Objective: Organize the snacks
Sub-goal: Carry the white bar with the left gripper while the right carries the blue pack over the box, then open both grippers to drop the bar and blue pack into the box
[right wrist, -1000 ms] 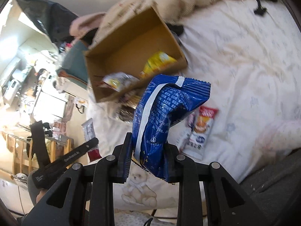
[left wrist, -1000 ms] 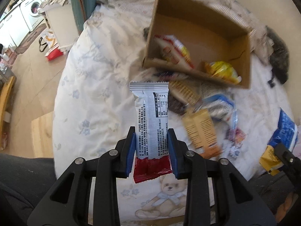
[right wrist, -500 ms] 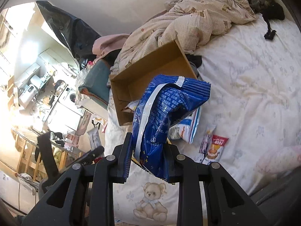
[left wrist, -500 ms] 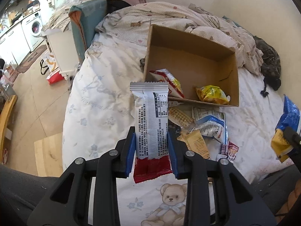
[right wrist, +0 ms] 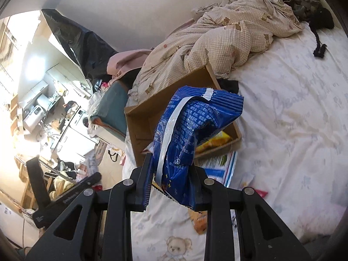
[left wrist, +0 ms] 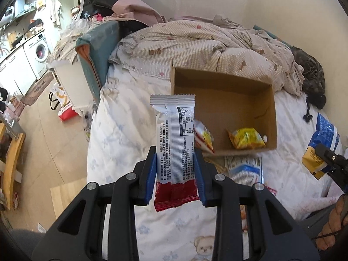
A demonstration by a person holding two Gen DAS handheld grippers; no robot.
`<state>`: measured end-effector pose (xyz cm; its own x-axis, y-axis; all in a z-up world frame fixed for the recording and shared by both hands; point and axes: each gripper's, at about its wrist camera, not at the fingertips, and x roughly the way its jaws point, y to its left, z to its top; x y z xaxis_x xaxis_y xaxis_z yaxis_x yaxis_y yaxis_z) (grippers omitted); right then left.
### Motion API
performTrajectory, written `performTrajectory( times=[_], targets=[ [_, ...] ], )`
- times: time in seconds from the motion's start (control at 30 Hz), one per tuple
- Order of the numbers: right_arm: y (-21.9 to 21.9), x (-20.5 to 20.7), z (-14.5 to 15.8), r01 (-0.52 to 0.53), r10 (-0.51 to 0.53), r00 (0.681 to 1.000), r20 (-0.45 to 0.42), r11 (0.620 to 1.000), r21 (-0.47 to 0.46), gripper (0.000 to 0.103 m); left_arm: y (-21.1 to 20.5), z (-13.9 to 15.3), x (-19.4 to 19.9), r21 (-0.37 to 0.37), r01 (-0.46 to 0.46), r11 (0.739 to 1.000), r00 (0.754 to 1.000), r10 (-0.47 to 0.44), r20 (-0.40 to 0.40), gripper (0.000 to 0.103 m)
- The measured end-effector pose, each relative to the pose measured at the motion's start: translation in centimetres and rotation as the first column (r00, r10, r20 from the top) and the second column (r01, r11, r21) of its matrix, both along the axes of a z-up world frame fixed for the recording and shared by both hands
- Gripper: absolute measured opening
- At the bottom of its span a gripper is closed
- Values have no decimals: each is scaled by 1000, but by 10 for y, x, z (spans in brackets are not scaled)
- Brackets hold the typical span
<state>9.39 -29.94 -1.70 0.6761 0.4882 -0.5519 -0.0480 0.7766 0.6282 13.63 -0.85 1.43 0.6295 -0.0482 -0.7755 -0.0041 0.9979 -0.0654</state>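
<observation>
- The bed [left wrist: 121,130], under a white bear-print sheet, fills most of both views; a checked quilt [left wrist: 195,43] is bunched at its far end, at about 12 o'clock.
- The cardboard box [left wrist: 224,95] lies open on the sheet just in front of the quilt. In the left wrist view it now sits at about 1 o'clock and looks smaller and farther off than a second ago, so both hands have lifted up and back with their loads.
- Inside the box are a yellow packet [left wrist: 246,138] and a red-and-white packet [left wrist: 203,136]. More snacks lie loose on the sheet just outside its near wall, among them a blue-and-white bag [left wrist: 244,169].
- The right gripper [right wrist: 170,180] is clamped narrow on a blue snack bag [right wrist: 191,134], held in the air in front of the box.
- The left gripper [left wrist: 175,174] pinches a white-and-red wrapper [left wrist: 174,139] upright, fingers narrow around its lower part.
- Judgement: both grips have stayed firm through the lift, so the next step is likely carrying both packs over the box rim and dropping them in; the loose snacks remain to be done.
</observation>
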Motion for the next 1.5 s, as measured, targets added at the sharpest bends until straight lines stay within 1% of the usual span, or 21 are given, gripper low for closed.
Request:
performTrajectory(
  times=[0.2, 0.43, 0.73, 0.9, 1.0, 1.07, 1.17, 1.2, 1.27, 1.37, 1.5],
  targets=[
    [-1, 28, -2, 7, -7, 1000, -9, 1000, -4, 28, -2, 0, 26, 6, 3, 1000, 1000, -2, -3, 28],
    [7, 62, -2, -15, 14, 1000, -6, 999, -34, 28, -15, -6, 55, 5, 27, 1000, 1000, -27, -10, 28],
    [10, 99, -11, -30, 28, 999, -28, 998, -58, 28, -30, -15, 89, 7, 48, 999, 999, -48, -15, 28],
    [12, 117, -18, -34, 31, 999, -41, 997, -69, 28, -36, -24, 108, 6, 47, 999, 998, -47, -32, 28],
    [13, 129, -25, -46, 41, 997, -64, 996, -76, 28, -39, -32, 122, 2, 38, 999, 998, -37, -46, 28],
    [17, 137, -33, -59, 51, 994, -94, 994, -88, 28, -40, -38, 129, 1, 28, 1000, 998, -28, -55, 28],
    [27, 148, -49, -107, 84, 981, -174, 986, -127, 28, -38, -50, 137, -25, 20, 999, 998, -21, -55, 28],
    [30, 149, -54, -109, 77, 978, -196, 982, -155, 28, -37, -53, 138, -28, 22, 999, 998, -24, -50, 28],
    [35, 151, -62, -124, 79, 971, -225, 973, -196, 28, -37, -64, 142, -1, 18, 1000, 999, -18, -45, 28],
    [38, 152, -66, -133, 84, 969, -232, 970, -204, 28, -38, -71, 148, 16, 16, 1000, 998, -15, -59, 28],
    [39, 157, -68, -133, 83, 969, -233, 969, -206, 29, -39, -72, 152, 24, 22, 999, 998, -21, -51, 28]
  ],
)
